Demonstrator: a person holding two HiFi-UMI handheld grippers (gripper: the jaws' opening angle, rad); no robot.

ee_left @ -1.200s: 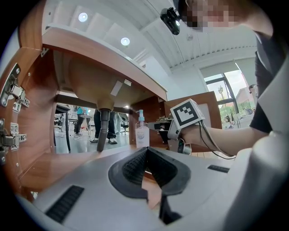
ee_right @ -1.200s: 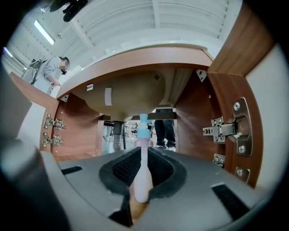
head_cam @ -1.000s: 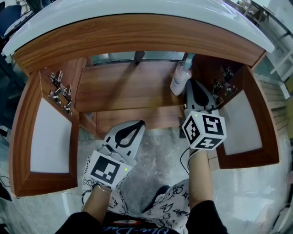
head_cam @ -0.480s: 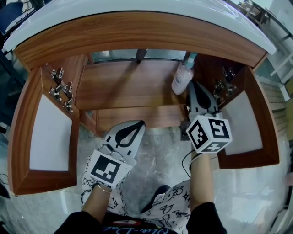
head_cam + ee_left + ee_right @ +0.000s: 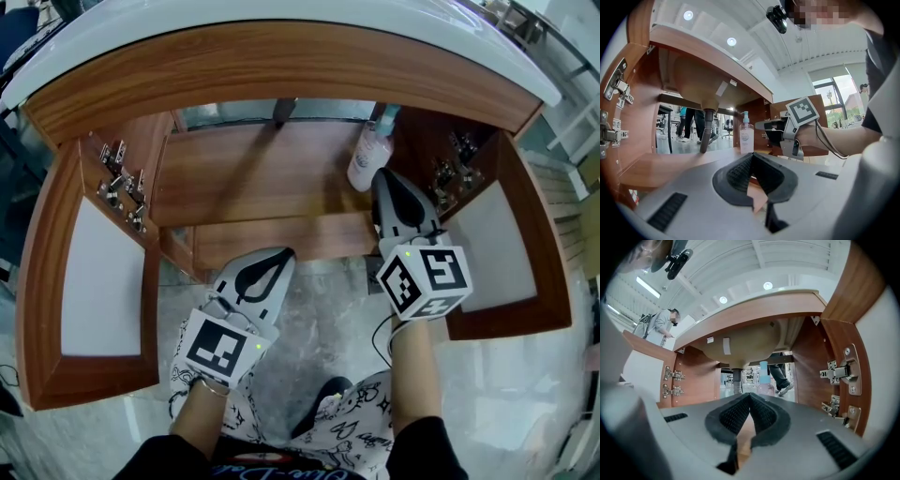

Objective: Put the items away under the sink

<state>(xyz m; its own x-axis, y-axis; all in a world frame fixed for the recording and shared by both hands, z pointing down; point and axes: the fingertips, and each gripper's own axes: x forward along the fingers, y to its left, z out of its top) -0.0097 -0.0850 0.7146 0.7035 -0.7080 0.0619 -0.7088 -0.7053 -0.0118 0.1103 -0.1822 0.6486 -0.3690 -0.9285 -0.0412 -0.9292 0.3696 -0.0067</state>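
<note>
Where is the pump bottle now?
In the head view, the pump bottle stands on the cabinet floor at the right rear, just ahead of the right gripper.

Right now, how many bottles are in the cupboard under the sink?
1. The pump bottle stands at the back right of the cabinet, ahead of the right gripper, which might hide more.

Under-sink cabinet [image 5: 281, 66], as I see it

The bottle [image 5: 367, 159] stands at the right rear of the shelf [image 5: 253, 178], with the drain pipe [image 5: 284, 112] behind at centre. My right tool [image 5: 384, 175] is just before the bottle. My left tool [image 5: 281, 255] is nearer me, outside the cabinet.
</note>
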